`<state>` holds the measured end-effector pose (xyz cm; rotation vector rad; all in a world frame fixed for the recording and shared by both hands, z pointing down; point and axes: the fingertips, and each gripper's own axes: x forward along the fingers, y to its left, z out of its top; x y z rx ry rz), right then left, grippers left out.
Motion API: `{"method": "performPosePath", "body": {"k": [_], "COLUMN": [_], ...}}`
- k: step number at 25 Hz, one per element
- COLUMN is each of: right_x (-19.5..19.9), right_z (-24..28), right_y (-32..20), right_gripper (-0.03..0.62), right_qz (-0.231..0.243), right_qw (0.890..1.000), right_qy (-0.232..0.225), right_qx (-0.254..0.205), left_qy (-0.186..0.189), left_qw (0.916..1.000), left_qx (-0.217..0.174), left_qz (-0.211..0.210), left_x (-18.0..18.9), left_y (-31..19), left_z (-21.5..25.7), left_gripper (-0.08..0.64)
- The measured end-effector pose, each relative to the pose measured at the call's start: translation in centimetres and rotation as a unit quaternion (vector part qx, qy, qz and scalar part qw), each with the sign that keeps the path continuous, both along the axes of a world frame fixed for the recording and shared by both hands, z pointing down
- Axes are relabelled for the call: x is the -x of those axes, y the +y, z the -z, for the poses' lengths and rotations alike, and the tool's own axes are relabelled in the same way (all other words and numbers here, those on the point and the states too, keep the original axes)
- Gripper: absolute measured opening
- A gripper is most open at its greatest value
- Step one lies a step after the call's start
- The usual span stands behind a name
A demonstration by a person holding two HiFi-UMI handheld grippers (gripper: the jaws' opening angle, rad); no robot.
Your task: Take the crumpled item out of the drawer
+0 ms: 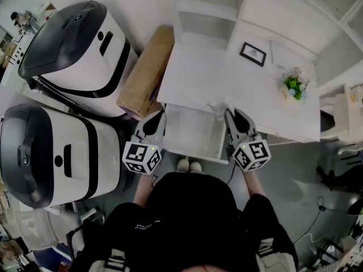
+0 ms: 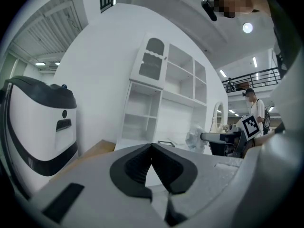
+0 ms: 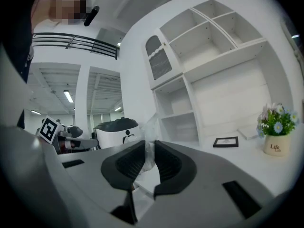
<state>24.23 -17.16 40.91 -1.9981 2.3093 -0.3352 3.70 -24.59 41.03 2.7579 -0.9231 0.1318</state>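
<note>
The crumpled item (image 1: 219, 105) is a wad of thin clear-white film. My right gripper (image 1: 229, 114) is shut on it and holds it just above the desk's front edge, over the right side of the open white drawer (image 1: 191, 130). In the right gripper view the crumpled item (image 3: 146, 148) is pinched between the dark pads and sticks up past them. My left gripper (image 1: 161, 115) hovers over the drawer's left edge. Its jaws (image 2: 152, 146) meet at the tips with nothing between them. The drawer's bare floor shows nothing else inside.
Two large white-and-black machines (image 1: 74, 47) (image 1: 54, 154) stand to the left, with a cardboard box (image 1: 146, 72) between them and the desk. On the white desk top (image 1: 227, 78) lie a small picture frame (image 1: 253, 54) and a flower pot (image 1: 294, 86). White shelving (image 1: 204, 10) rises behind.
</note>
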Motion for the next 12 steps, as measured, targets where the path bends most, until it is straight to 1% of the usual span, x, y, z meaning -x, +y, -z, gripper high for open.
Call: {"method": "performPosePath", "body": {"k": [5,12], "right_x": [-0.6,-1.2], "right_z": [2.3,4.0], "right_y": [0.1,0.5], "right_gripper": [0.044,0.044], "right_qz": [-0.011,-0.028], "right_qw": [0.999,0.998], "right_qy": [0.017,0.02], "right_qx": [-0.031,-0.054], "left_qy": [0.003,0.003], "left_qw": [0.9994,0.998], "left_qx": [-0.033,-0.058], "left_qz": [0.012,0.026], "left_x": [0.5,1.3], "left_y": [-0.8,-1.2], "left_z": [2.0,3.6], "left_gripper": [-0.002,-0.003]}}
